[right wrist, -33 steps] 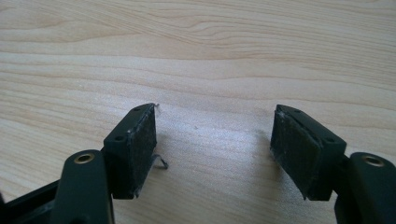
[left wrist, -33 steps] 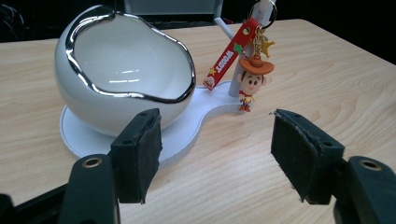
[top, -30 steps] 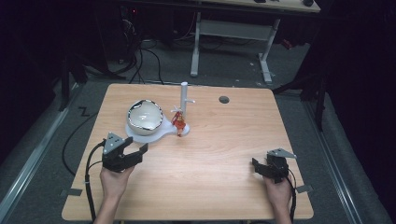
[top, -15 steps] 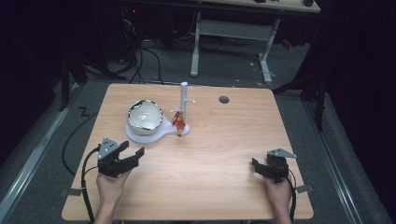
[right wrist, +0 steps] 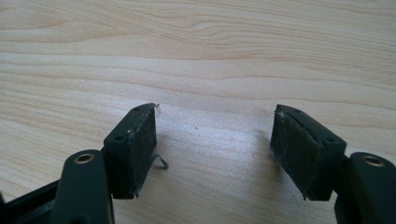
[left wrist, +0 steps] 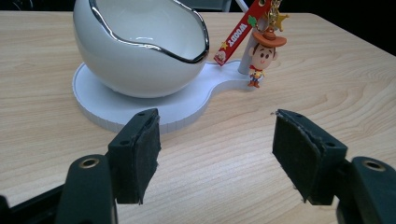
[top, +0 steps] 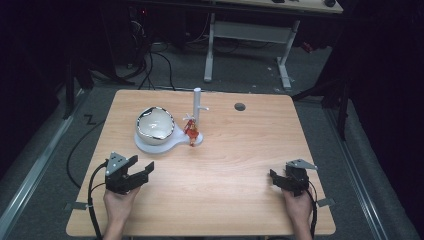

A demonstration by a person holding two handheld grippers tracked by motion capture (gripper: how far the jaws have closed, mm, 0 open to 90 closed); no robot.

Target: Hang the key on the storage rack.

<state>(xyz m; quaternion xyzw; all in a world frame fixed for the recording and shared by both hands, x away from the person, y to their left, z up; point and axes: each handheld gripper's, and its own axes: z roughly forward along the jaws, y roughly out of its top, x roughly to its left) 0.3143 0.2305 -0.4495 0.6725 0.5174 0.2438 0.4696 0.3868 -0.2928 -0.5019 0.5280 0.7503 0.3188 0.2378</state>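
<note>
Left gripper (top: 140,169): held in the person's left hand (top: 119,206) low over the table (top: 230,210); jaws spread wide, nothing between the pads (left wrist: 144,154), bare wood under the gap.
Right gripper (top: 278,179): in the right hand (top: 298,209), well apart from the left gripper; in the right gripper view the jaws stand spread over plain wood with nothing in them.
Bowl (top: 155,123): white, egg-shaped with a silver rim, ahead of the left gripper and a little to the left of its jaws' line; it sits on the wide end of the stand.
Stand (left wrist: 140,105): flat white base, its near edge just beyond the left jaw tips, not touching them.
Post (top: 197,106): white, upright on the narrow end of the stand, ahead and right of the left gripper.
Keychain (left wrist: 260,56): cowboy figure with a red strap, hanging against the post, feet just above the base; ahead of the right-hand jaw in the left gripper view.
Cable (top: 91,197): black, trailing back from the left gripper past the wrist.
</note>
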